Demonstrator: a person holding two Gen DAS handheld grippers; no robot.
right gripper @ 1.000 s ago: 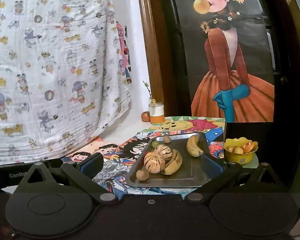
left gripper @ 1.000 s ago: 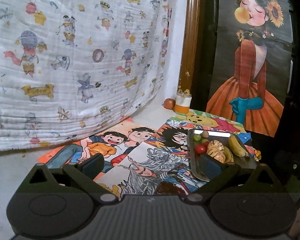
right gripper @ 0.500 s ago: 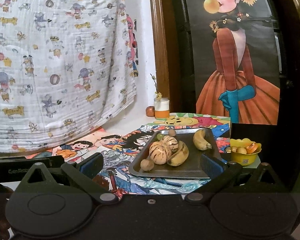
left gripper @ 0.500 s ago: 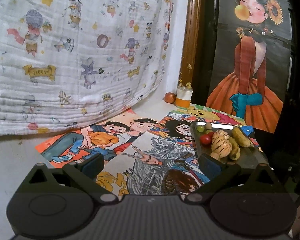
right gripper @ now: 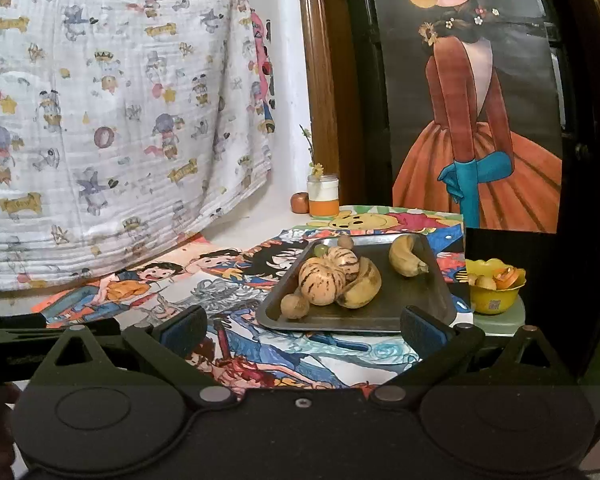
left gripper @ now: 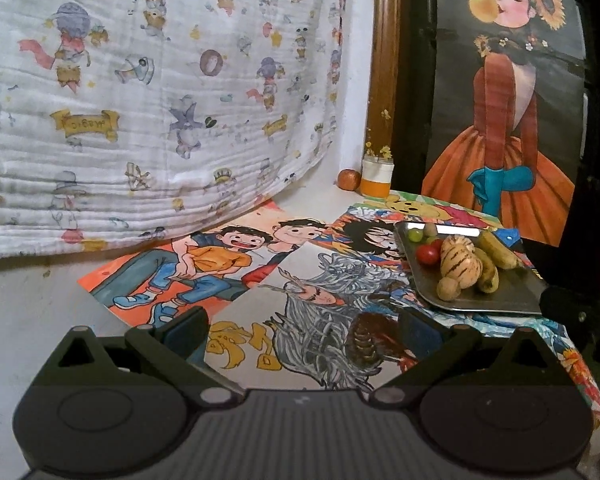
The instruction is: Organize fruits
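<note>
1. The left gripper (left gripper: 304,330) hung wide open and empty above the posters (left gripper: 316,300) on the desk (left gripper: 28,312), with the tray (left gripper: 496,300) well off to its right.
2. The right gripper (right gripper: 306,326) was also spread wide, holding nothing, just short of the tray's (right gripper: 416,304) near edge.
3. On the tray two striped melons (right gripper: 326,276) sat touching, a curved banana (right gripper: 364,292) against their right side and a small brown fruit (right gripper: 295,306) at their near left.
4. A second banana (right gripper: 406,260) lay apart at the far right.
5. A tomato (left gripper: 428,254) and a green grape (left gripper: 416,235) sat toward the far left.
6. A yellow bowl (right gripper: 494,300) of fruit stood right of the tray.
7. A jar (right gripper: 323,196) and a small orange ball (right gripper: 300,202) stood at the far wall.
</note>
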